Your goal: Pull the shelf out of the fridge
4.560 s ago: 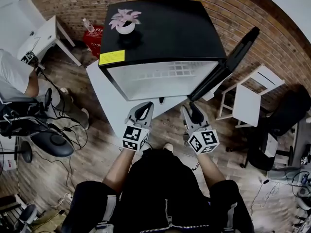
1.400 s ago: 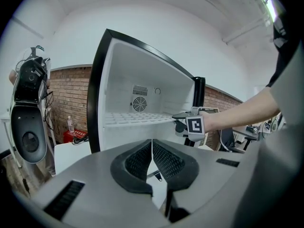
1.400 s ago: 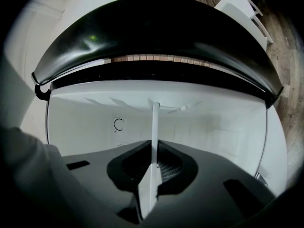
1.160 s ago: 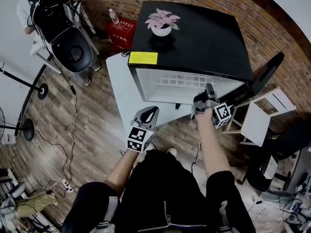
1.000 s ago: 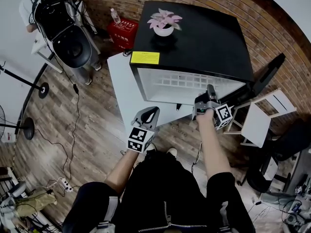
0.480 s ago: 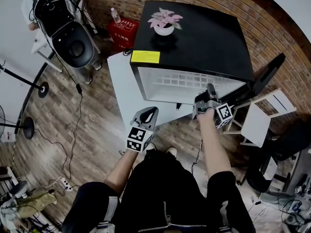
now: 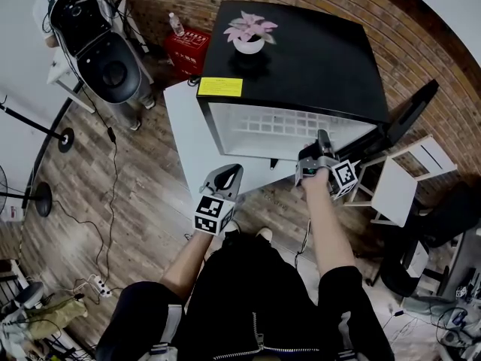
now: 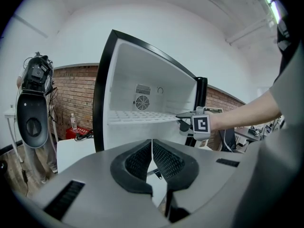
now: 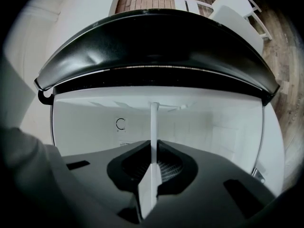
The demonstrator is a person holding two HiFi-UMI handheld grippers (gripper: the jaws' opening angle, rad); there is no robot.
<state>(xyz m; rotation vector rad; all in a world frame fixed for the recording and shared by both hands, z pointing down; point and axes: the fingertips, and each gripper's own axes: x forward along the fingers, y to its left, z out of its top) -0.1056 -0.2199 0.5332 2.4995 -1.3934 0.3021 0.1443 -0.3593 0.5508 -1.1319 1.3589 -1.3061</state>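
The black mini fridge stands open, its door swung to the right. Its white grid shelf lies level inside. My right gripper reaches the shelf's front right edge. In the right gripper view that white edge runs straight between the pads of the right gripper, which are easing open slightly while still on it. My left gripper hangs lower, in front of the fridge, shut and empty. In the left gripper view, the left gripper points at the shelf.
A potted plant sits on the fridge top. A white board leans at the fridge's left, with a red crate behind it. A white chair stands right of the door. Cables cross the wooden floor at the left.
Since the earliest frame my right gripper has risen from beside the left one to the shelf's front edge. Over the last second both grippers have hardly moved.
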